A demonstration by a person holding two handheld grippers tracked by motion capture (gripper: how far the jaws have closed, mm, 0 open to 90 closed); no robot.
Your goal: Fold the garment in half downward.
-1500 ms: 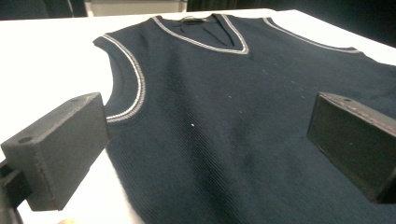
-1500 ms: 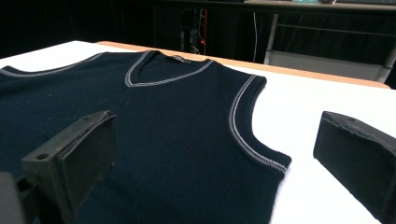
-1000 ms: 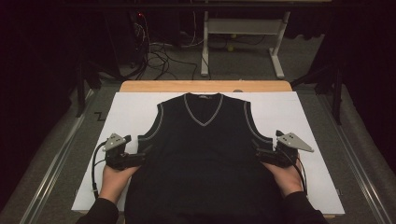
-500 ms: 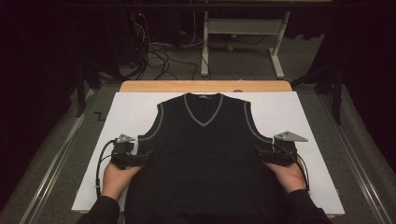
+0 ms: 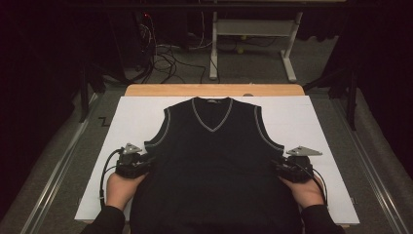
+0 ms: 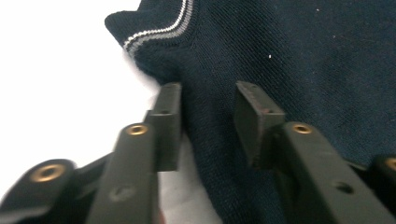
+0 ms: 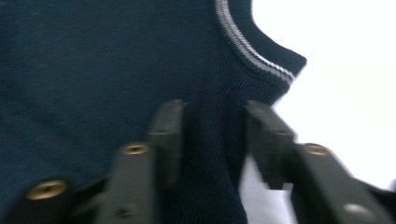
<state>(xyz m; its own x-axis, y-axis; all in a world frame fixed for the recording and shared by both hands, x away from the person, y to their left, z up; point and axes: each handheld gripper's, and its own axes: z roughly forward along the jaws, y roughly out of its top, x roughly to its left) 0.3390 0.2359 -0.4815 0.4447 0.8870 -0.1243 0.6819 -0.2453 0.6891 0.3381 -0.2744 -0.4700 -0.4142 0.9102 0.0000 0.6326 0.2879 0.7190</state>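
The dark sleeveless sweater (image 5: 214, 165) lies flat, neckline away from the person; its side edges run up between the jaws of each tool, just below the striped armholes; the left gripper (image 6: 208, 112) and right gripper (image 7: 215, 135) have just been closing, now narrowed onto a ridge of knit, seemingly to take both sides evenly for a fold; beneath the jaws, a white sheet (image 5: 131, 122) on a wooden table (image 5: 214, 90); beyond, dim floor and cables (image 5: 160, 53).

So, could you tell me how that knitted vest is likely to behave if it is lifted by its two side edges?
The navy V-neck vest is thin knit lying flat, so it will probably sag and drape between the grips. The ribbed fabric looks grippy rather than slippery. It is likely light, though its unheld hem may drag across the white sheet.
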